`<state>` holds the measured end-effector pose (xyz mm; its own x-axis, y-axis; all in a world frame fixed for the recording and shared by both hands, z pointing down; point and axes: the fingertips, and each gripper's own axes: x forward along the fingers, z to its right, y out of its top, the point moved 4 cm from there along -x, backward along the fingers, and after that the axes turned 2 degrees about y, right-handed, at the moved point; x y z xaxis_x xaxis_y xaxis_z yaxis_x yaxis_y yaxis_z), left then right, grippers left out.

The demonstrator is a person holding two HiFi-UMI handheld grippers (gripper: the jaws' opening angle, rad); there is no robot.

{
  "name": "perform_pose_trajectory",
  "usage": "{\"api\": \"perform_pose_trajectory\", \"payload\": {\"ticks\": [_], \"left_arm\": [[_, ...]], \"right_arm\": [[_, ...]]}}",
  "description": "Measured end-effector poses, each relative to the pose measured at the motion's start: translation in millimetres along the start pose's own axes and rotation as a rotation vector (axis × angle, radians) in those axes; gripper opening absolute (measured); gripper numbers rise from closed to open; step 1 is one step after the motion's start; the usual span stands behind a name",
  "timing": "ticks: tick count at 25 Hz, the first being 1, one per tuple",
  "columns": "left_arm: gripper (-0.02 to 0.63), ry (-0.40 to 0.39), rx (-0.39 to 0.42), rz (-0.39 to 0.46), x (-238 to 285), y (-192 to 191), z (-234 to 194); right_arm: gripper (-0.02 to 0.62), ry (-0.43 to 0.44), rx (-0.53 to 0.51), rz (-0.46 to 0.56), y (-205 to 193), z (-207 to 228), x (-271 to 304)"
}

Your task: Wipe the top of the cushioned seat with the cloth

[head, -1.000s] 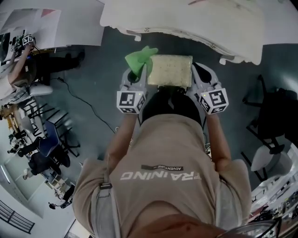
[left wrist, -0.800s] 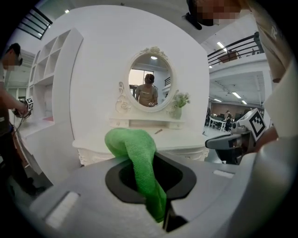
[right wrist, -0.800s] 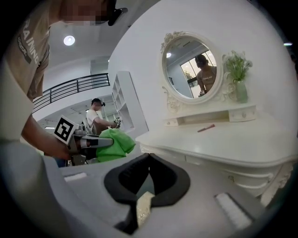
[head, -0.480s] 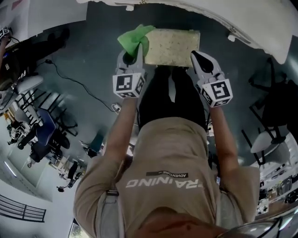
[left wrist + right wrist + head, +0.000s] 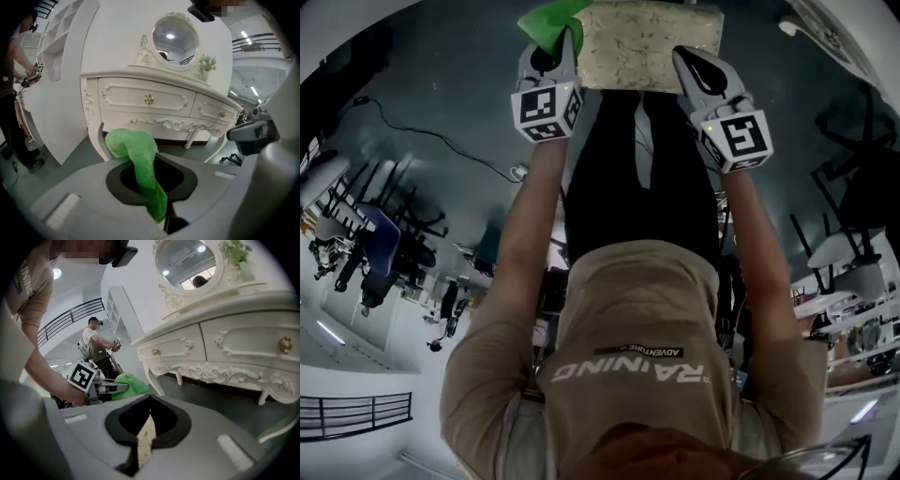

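Green nubbly cloth clamped in the left gripper: jaws pressed together on its lower end, the rest bulging up and out past the jaw tips, toward the left. Cream, faintly patterned, rectangular cushioned seat at the top edge of the head view; sits ahead of the person's dark-trousered legs, between the two grippers, over dark grey floor. Standing or lifted: impossible to tell. Cloth bunched just beside the seat's left end, touching or nearly so. Right gripper clamped on a thin cream patterned edge of that seat, jaws pinched tight against it, at the seat's right end. Both of the person's arms stretched forward, marker cubes facing up toward the head camera. Beyond the jaws, in both gripper views, a white carved dressing table with curved legs and gold knobs on its drawers; carries a round mirror in an ornate white frame and a small potted green plant beside the mirror. White shelving unit against the wall to the table's left. In the right gripper view, the left gripper with the cloth off to the left, and behind it another person in a cap, standing well apart, hands on some equipment too small to make out.
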<state>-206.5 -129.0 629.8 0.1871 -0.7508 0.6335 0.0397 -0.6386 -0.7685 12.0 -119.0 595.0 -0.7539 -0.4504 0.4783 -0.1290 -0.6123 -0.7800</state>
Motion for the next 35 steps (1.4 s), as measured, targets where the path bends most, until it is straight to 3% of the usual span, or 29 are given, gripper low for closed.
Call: {"api": "perform_pose_trajectory", "payload": {"ticks": [8,16,23,29,35], "left_arm": [[0.048,0.035,0.005,-0.092,52,-70,-46],[0.048,0.019,0.032,-0.199,104,-115,-66],[0.048,-0.042,0.024,-0.276,141,-129,-42],[0.048,0.022,0.015,-0.314,143,-125,-31],[0.048,-0.009,0.056,-0.329,144,-116,3]], "right_arm": [[0.002,-0.048,0.051,-0.099,-81,22,37],[0.002,-0.070,0.096,-0.119,-112,35,46],[0.002,-0.089,0.127,-0.079,-108,53,48],[0.002,-0.090,0.138,-0.057,-105,58,38],[0.002,-0.078,0.142,-0.049,-110,67,21]]}}
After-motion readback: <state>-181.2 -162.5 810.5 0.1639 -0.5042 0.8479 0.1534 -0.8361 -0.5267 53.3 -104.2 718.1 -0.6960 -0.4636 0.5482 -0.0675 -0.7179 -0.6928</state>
